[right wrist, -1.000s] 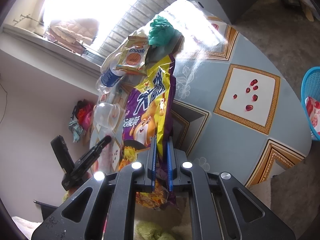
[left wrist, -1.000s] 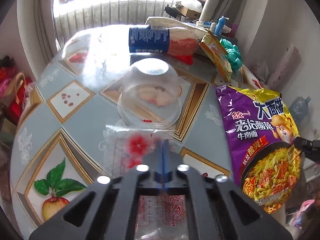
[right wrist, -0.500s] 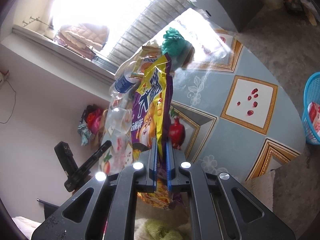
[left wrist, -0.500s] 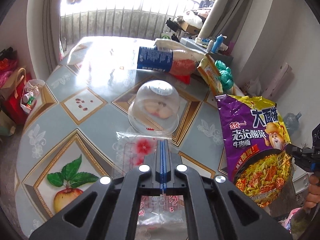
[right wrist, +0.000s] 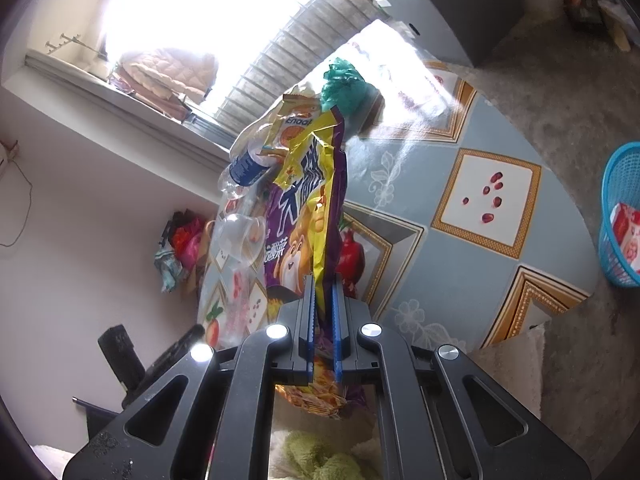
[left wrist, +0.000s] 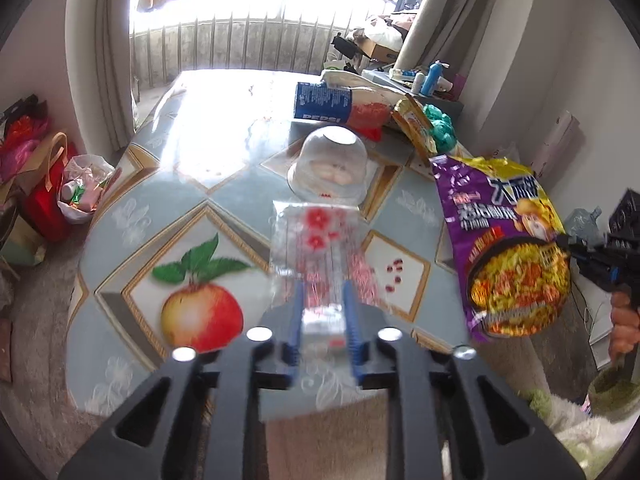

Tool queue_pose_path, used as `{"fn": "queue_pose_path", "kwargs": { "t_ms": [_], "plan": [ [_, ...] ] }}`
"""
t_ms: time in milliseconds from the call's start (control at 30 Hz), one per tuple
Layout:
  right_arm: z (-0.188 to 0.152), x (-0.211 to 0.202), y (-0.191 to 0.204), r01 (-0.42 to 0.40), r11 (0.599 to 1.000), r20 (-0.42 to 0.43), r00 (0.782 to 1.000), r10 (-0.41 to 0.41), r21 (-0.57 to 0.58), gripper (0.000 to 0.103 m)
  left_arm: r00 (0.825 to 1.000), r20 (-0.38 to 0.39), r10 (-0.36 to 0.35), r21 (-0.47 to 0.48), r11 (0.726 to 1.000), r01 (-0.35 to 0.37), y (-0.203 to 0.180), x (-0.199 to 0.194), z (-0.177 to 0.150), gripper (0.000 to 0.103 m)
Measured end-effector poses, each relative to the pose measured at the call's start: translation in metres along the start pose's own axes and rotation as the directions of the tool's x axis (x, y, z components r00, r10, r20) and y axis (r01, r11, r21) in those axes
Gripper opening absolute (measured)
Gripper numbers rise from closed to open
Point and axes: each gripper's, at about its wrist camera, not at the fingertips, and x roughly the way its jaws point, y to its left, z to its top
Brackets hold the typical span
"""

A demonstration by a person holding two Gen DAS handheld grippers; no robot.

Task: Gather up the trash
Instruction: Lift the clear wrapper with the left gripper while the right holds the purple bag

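My left gripper (left wrist: 322,296) is open, its jaws apart on either side of a clear plastic wrapper with red flowers (left wrist: 318,248) that hangs between them above the table's near edge. My right gripper (right wrist: 323,286) is shut on a purple and yellow noodle bag (right wrist: 304,216) and holds it upright off the table; the bag also shows at the right of the left wrist view (left wrist: 508,240). On the table (left wrist: 160,184) lie a clear upturned bowl (left wrist: 330,164), a Pepsi bottle (left wrist: 328,106), a yellow snack packet (left wrist: 414,126) and a green bag (left wrist: 440,126).
A blue basket (right wrist: 622,216) with a red and white packet stands on the floor to the right of the table. Bags (left wrist: 44,184) stand on the floor at the left. A grey cabinet (right wrist: 472,12) is behind the table.
My left gripper's jaws have opened from shut on the clear wrapper, and it has pulled back towards the table's near edge. My right gripper still holds the noodle bag, raised further.
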Motion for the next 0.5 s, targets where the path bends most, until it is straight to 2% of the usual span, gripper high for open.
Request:
{"fn": "queue_pose_path", "kwargs": {
  "t_ms": [67, 167, 200, 367, 500],
  "plan": [
    [0.0, 0.002, 0.001, 0.001, 1.0, -0.003, 1.0, -0.001, 0.0, 0.005, 0.999, -0.032, -0.02, 0.032, 0.999, 0.021, -0.006, 0.001, -0.008, 0.036],
    [0.001, 0.005, 0.002, 0.0, 1.0, -0.009, 1.0, 0.0, 0.004, 0.005, 0.997, -0.07, -0.03, 0.018, 0.999, 0.032, -0.011, 0.004, -0.019, 0.048],
    [0.0, 0.005, 0.003, -0.001, 1.0, -0.009, 1.0, 0.001, 0.003, 0.005, 0.997, -0.072, -0.025, 0.002, 1.0, 0.026, -0.01, 0.005, -0.02, 0.054],
    [0.0, 0.004, 0.004, 0.001, 1.0, -0.011, 1.0, -0.001, -0.002, 0.005, 1.0, -0.023, 0.02, -0.11, 0.994, -0.023, 0.006, 0.01, -0.015, 0.071],
    [0.0, 0.005, 0.005, 0.003, 1.0, -0.013, 1.0, -0.003, 0.002, 0.005, 0.996, -0.065, 0.064, -0.107, 0.992, -0.071, 0.01, 0.029, -0.008, 0.071]
  ]
}}
